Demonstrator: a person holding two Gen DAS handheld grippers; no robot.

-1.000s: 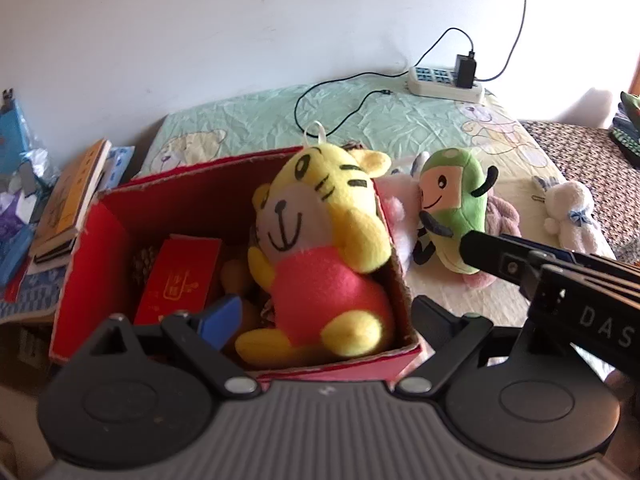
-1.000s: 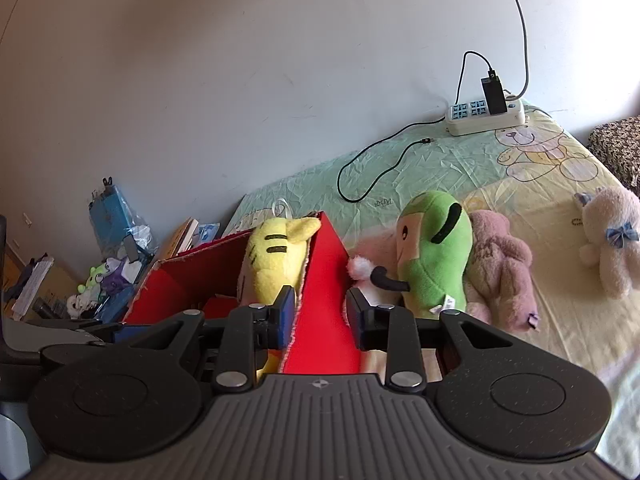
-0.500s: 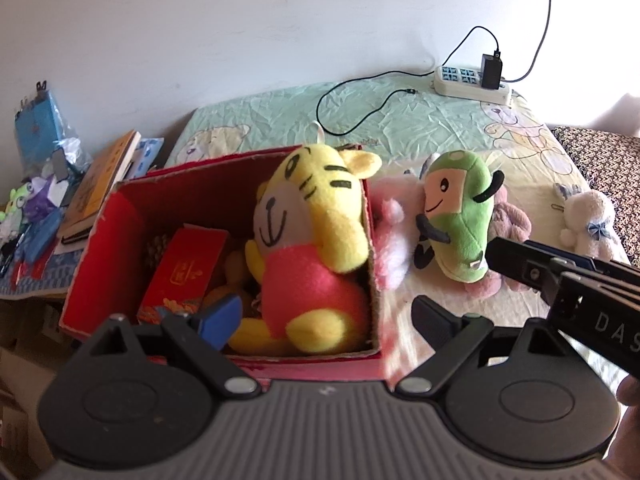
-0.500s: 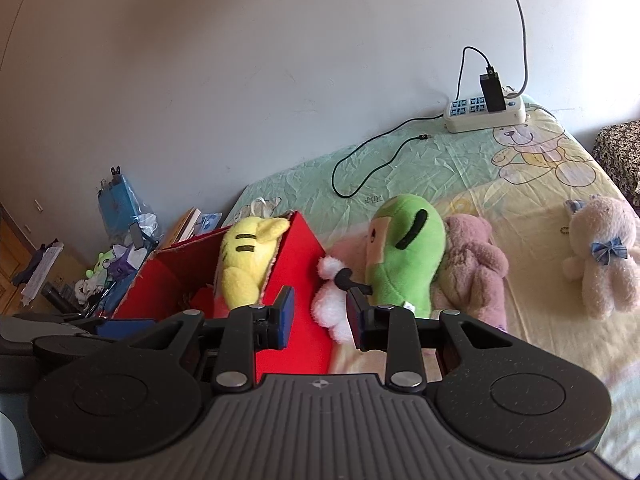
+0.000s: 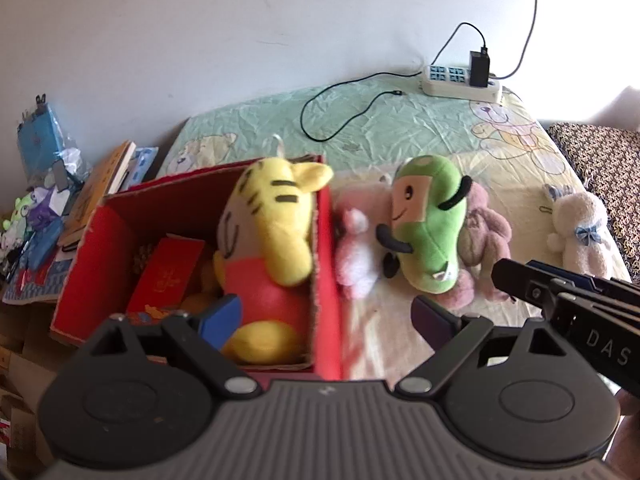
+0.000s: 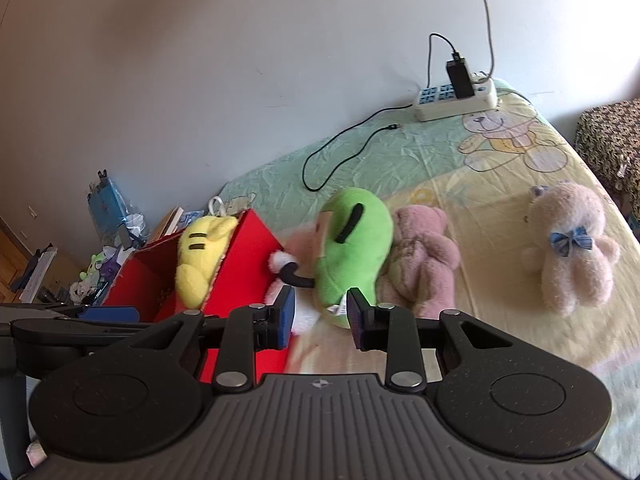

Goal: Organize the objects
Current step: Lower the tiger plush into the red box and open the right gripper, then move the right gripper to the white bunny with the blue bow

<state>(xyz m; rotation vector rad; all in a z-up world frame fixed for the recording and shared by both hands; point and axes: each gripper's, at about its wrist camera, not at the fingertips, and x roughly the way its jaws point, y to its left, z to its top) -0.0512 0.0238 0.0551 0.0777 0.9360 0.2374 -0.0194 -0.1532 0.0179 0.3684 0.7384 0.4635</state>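
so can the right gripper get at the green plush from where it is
Probably yes. The right gripper is open and points at the green plush, whose lower end lies bare just ahead; the red box stands off to the side.

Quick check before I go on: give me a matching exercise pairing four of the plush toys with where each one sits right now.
Things:
1. yellow tiger plush
2. green plush
3. white bear with blue bow
4. mauve teddy bear

Places:
A. alone on the bedsheet, far right
B. inside the red box
C. lying behind the green plush, touching it
D. on the bed just outside the box, ahead of the right tongs

Pairs: 1-B, 2-D, 3-A, 4-C
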